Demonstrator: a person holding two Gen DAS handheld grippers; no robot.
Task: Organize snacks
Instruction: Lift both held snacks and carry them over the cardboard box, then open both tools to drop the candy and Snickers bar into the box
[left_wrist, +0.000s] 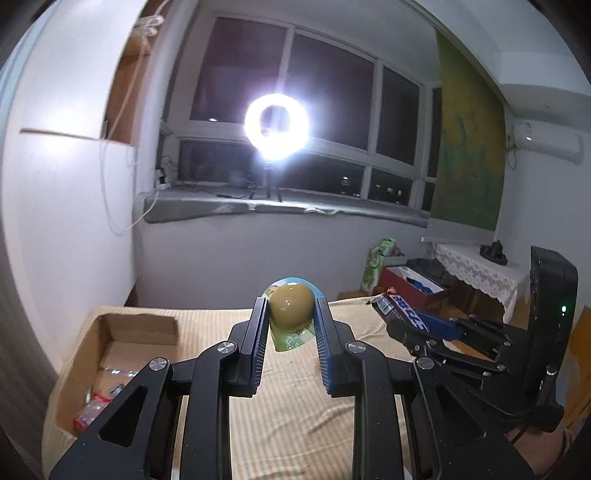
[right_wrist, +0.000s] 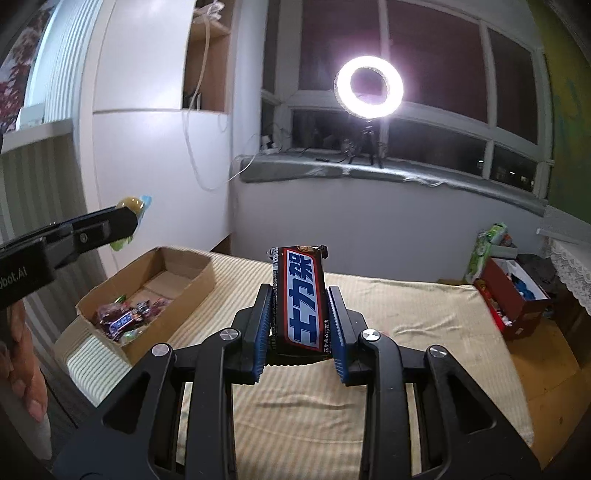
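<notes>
Left gripper (left_wrist: 290, 317): pinched on jelly cup (left_wrist: 290, 308), pads pressing both sides, gap narrow. Cup held off the bed, foil lid facing away, green label hanging below the dome. In right wrist view, same gripper (right_wrist: 135, 218) at 9 o'clock, cup (right_wrist: 133, 204) sticking out past the tip, above and left of box.

Right gripper (right_wrist: 300, 325): clamped on candy bar (right_wrist: 301, 299), narrow gap, blue pads against both long edges. Bar upright, top end sticking out past the fingertips, dark wrapper with blue-white lettering on red-edged panel. Also held clear of the bed. In left wrist view, right gripper (left_wrist: 424, 325) at 3 o'clock, bar (left_wrist: 402, 314) pointing toward 10 o'clock.

Box (right_wrist: 155, 291): cardboard, open top, on bed (right_wrist: 388, 314) near its far left corner, 9 o'clock from right gripper. Several wrapped snacks (right_wrist: 125, 319) piled at near end, far end bare. In left wrist view, box (left_wrist: 110, 354) at 8 o'clock, a few wrappers visible inside, blurred.

Bed cover: pale yellow stripes, some wrinkles.

Ring light (right_wrist: 368, 86) on tripod on windowsill, 12 o'clock, very bright, dark window behind. Red box (right_wrist: 517, 306) on floor at 3 o'clock past bed edge, green pack beside it.

Hand (right_wrist: 26, 365) at left edge of right wrist view, partly cut off.
</notes>
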